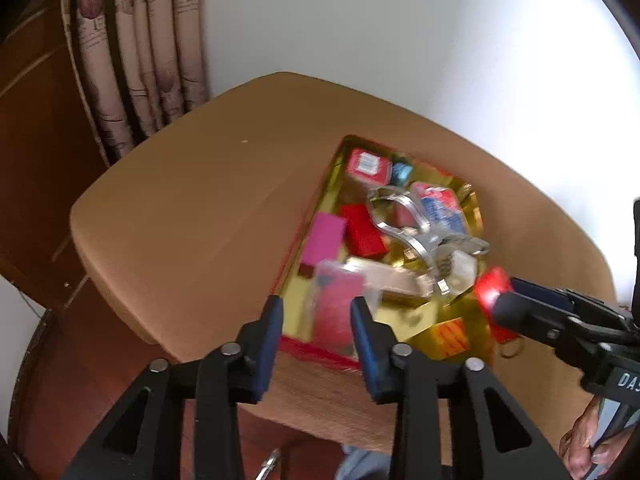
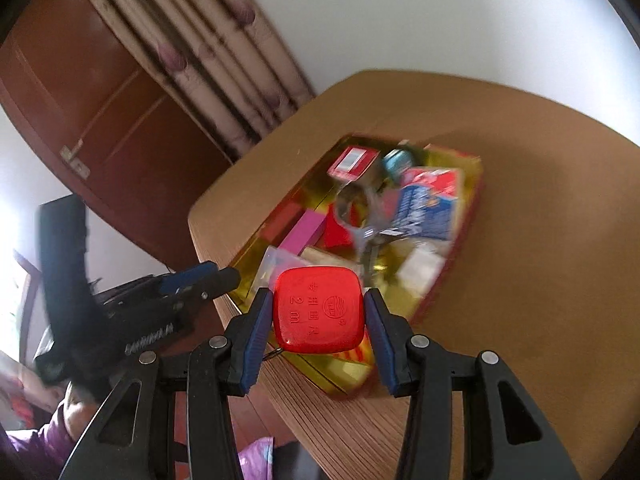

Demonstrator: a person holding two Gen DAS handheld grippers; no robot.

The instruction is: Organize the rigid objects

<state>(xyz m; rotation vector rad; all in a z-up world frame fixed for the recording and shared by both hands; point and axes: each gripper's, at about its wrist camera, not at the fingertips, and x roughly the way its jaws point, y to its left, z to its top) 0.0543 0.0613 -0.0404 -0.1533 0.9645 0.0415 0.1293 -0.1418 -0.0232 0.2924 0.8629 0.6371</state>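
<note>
Left gripper (image 1: 316, 320), lower centre of its frame: jaws apart, nothing between them. Centre right, gold tray (image 1: 332, 184) already holds most items. Right gripper (image 2: 318, 312) clamps the red tape measure (image 2: 318, 310) above the tray's near end; deposit apparently remains.

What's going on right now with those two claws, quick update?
Right gripper shut on red tape measure, above near end of gold tray. Left gripper open, empty. Tray crowded: boxes, scissors. Nothing blocking.
</note>
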